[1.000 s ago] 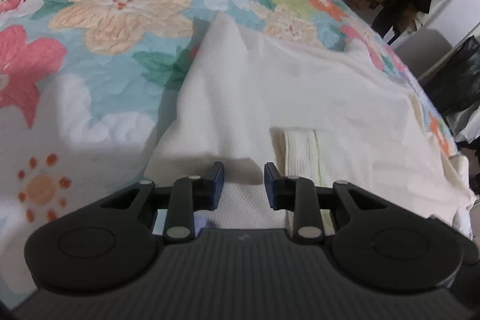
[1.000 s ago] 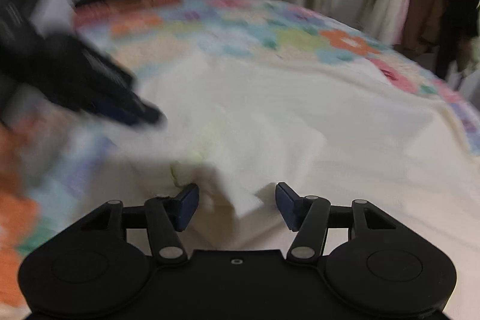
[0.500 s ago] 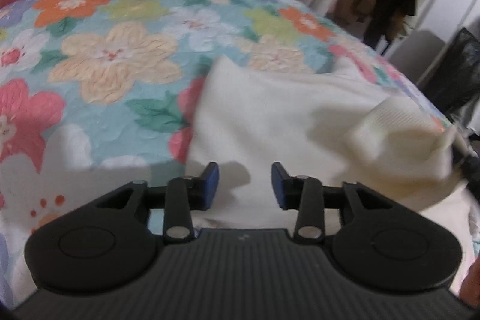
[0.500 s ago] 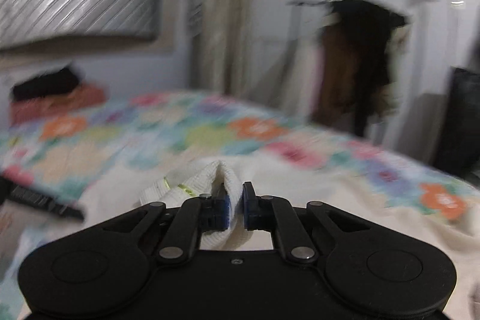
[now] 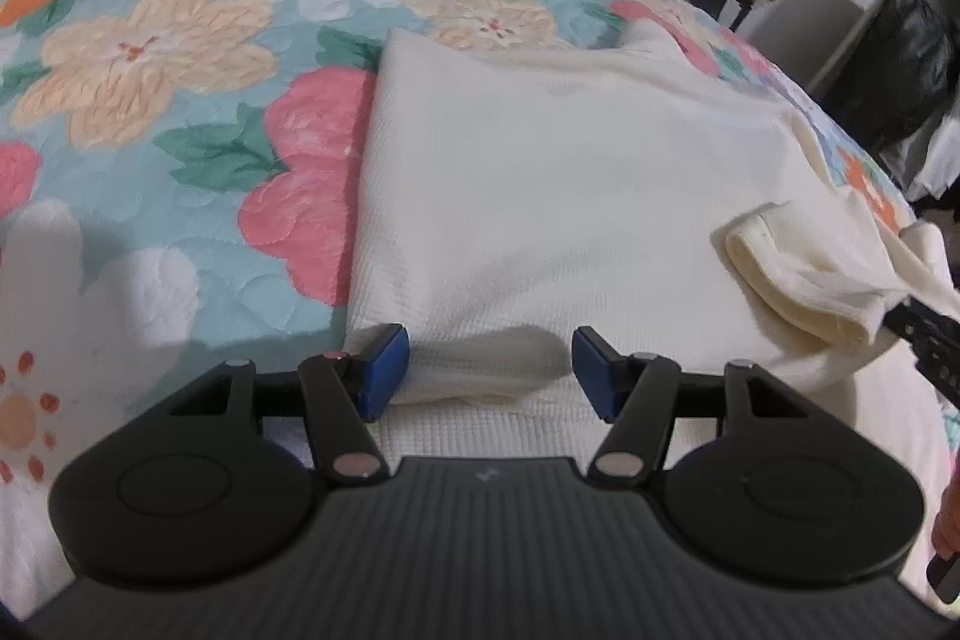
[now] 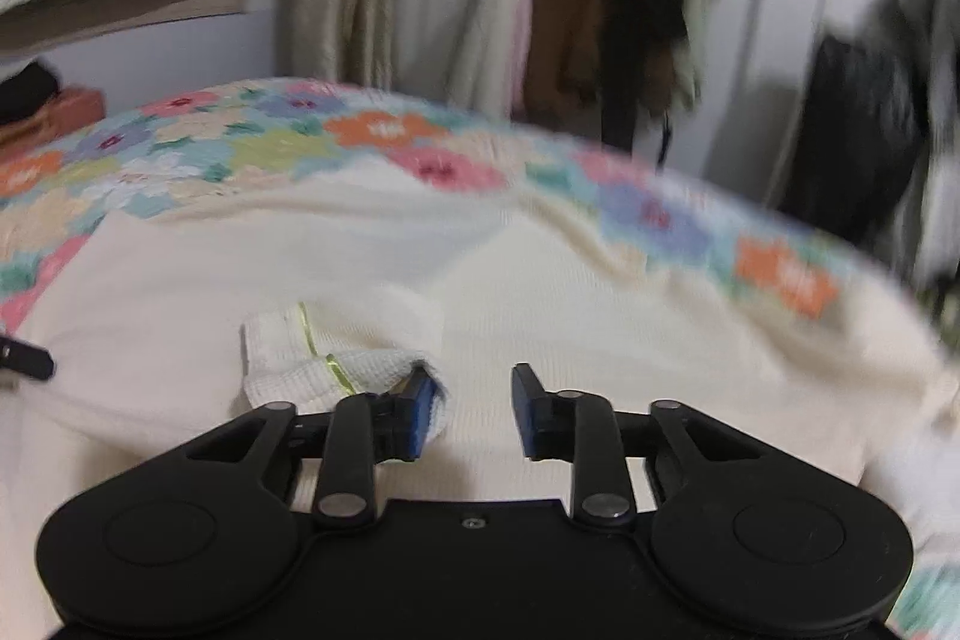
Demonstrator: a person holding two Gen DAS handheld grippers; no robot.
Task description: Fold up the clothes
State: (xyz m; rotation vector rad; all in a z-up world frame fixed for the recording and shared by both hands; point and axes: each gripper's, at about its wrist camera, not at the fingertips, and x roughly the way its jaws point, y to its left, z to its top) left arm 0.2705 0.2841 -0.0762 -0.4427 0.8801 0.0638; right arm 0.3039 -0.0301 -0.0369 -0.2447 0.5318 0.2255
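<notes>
The cream waffle-knit garment (image 5: 540, 196) lies spread on the floral quilted bed (image 5: 150, 58), its ribbed cuff (image 5: 798, 280) laid over the body near the garment's right edge. Both the left hand-held gripper (image 5: 491, 370) and the right hand-held gripper (image 6: 471, 409) stand open, holding nothing. The cuff touches the right one's left pad, so it may snag and drag the fold undone. Left of the garment the quilt offers room; a clothes rack (image 6: 600, 10) stands beyond it.

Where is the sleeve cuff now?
In the left wrist view the cuff lies at right on the sweater; in the right view, beside the right tongs.
</notes>
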